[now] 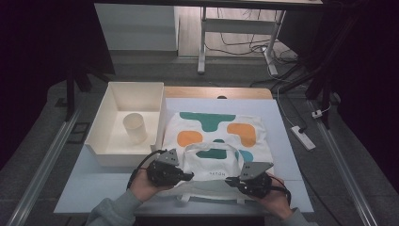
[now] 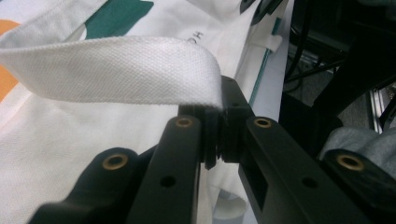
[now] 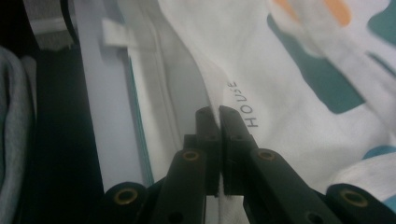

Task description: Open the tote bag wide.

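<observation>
Between the jaws of the left gripper [image 2: 215, 140] a white strap [image 2: 112, 70] of the tote bag [image 1: 216, 146] is pinched, jaws closed on it. The bag's cloth near its printed lettering is clamped by the right gripper [image 3: 218, 122], jaws closed too. Beyond both grippers one bag is laid flat on the table [image 1: 94, 183], its open end toward the person, long axis running away. Far left of the jaws, one white bin [image 1: 108, 132] is seen, one pale cup [image 1: 135, 127] standing inside.
</observation>
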A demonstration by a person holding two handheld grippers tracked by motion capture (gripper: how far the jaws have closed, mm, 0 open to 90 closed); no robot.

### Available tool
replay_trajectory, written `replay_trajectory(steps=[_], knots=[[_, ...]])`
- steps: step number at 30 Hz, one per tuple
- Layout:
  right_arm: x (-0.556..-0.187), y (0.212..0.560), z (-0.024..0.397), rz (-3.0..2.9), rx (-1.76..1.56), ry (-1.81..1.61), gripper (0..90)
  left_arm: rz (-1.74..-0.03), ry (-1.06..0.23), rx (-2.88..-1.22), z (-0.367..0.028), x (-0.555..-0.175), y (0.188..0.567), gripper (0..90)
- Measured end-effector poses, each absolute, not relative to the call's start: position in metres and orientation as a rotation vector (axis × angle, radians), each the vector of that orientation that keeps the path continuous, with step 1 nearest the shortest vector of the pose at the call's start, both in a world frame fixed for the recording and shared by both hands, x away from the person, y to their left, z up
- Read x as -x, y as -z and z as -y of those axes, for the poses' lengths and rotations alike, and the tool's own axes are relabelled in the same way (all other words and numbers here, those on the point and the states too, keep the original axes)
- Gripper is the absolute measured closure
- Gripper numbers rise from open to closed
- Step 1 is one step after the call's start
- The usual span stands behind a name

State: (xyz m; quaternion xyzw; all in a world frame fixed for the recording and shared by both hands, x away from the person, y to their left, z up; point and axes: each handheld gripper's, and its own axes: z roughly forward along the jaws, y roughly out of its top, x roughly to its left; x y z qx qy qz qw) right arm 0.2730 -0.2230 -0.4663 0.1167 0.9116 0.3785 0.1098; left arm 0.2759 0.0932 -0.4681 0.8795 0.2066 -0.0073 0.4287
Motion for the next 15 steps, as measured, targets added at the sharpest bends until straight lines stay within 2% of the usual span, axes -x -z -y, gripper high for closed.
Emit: replay_trajectory(steps=[8,15], knots=[[-0.267,0.450,0.226,-2.628,-0.326,-1.222,88.2,-0.511,0.009,-2.125,-0.100,-0.275,0.460,87.0],[-0.256,0.414,0.223,-2.536,-0.316,-1.358,88.3,-0.486,-0.036,-2.056,-0.105,-0.272,0.441,86.8]])
